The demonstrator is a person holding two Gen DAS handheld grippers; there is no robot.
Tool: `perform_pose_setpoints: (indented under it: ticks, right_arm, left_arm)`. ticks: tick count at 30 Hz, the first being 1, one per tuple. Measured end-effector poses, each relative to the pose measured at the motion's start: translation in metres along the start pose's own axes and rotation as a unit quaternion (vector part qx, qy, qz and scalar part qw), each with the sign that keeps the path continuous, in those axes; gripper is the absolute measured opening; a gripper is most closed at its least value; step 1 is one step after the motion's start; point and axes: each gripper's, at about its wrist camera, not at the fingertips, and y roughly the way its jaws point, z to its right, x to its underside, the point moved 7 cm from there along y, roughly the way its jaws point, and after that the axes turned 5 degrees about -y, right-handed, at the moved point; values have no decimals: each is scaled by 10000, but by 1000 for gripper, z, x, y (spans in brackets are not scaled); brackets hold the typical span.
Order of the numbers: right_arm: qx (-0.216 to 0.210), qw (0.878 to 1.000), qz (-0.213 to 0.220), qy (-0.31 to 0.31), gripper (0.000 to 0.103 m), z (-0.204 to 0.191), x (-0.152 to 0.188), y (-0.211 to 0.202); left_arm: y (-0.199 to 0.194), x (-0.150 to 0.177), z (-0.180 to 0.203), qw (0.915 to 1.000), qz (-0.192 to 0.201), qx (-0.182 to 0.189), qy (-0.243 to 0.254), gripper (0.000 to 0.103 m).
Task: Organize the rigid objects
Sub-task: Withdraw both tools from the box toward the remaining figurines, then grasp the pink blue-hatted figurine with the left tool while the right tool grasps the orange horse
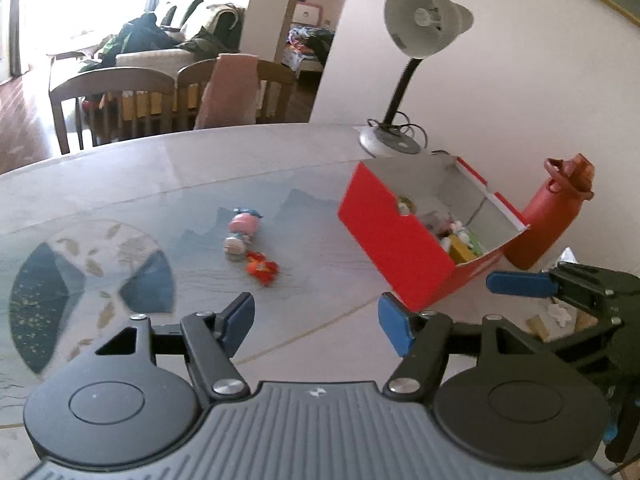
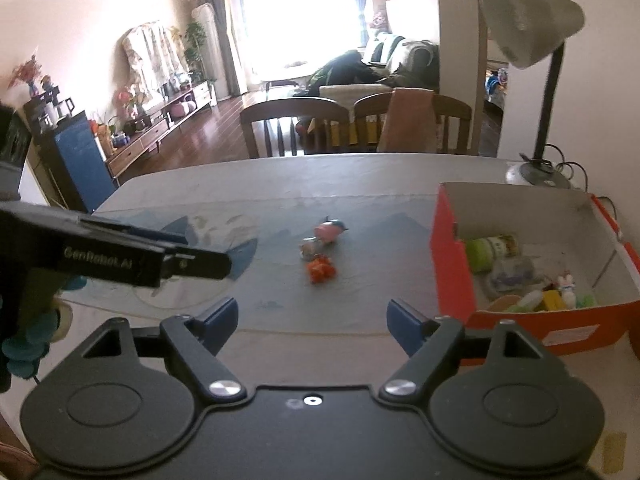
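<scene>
Three small toys lie together mid-table: a pink figure (image 1: 243, 223) (image 2: 329, 230), a small round pale one (image 1: 234, 246) (image 2: 309, 248) and an orange one (image 1: 262, 268) (image 2: 320, 271). A red open box (image 1: 394, 240) (image 2: 450, 264) with several small items inside stands to their right. My left gripper (image 1: 318, 322) is open and empty, above the table short of the toys. My right gripper (image 2: 310, 322) is open and empty, also short of them. The right gripper shows in the left wrist view (image 1: 520, 284); the left shows in the right wrist view (image 2: 200, 264).
A desk lamp (image 1: 416, 40) (image 2: 536, 32) stands at the table's far right. A red water bottle (image 1: 554, 216) stands right of the box. Small scraps (image 1: 556, 320) lie near it. Two wooden chairs (image 1: 120, 100) (image 2: 296, 124) stand at the table's far edge.
</scene>
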Motion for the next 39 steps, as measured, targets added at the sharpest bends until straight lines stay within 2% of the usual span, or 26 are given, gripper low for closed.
perform_pose_setpoints:
  ticks: [3,5,9,14,17,21,24,25,26,31,39]
  right_arm:
    - [-11,10000,-10,-62,86,-6,-2,9]
    - [-1,10000,1,-73,87,-7,-4,16]
    - [-56,9998,-15,-209,88,-7,-7,34]
    - [-325,9965,-1,-771,92,-18,-6,62]
    - [-367,9959,-124,-819,92,-16,-5,86]
    - [-476,9946,-220,-895,92,-8,-6,116]
    - [-498,9931,-258,-1028,93,-4,-5,136]
    - [-488,9931,-290,-1027,94,-2,-5,143]
    - [-495,9932,-323,-1001,94,1,-4,149]
    - [-419,9941,-450,-897,90,10,0,181]
    - [-326,9953,-552,-723,81,15,5,209]
  left_arm:
    - [2,-3,-11,9999,-2,-105,-35,68]
    - [7,-7,-17,9998,-18,-159,-73,75]
    - [23,-16,-25,9997,-40,-197,-112,77]
    - [52,-32,-37,9992,-85,-345,-206,77]
    - [71,-40,-45,9991,-83,-353,-220,83]
    - [97,-49,-53,9986,-103,-411,-325,85]
    - [119,-55,-58,9982,-162,-418,-394,94]
    - [125,-56,-58,9981,-174,-457,-376,101]
    - [132,-57,-59,9980,-196,-504,-324,103]
    - [168,-61,-64,9967,-403,-684,-166,103]
    - [216,-61,-79,9936,-716,-763,-417,103]
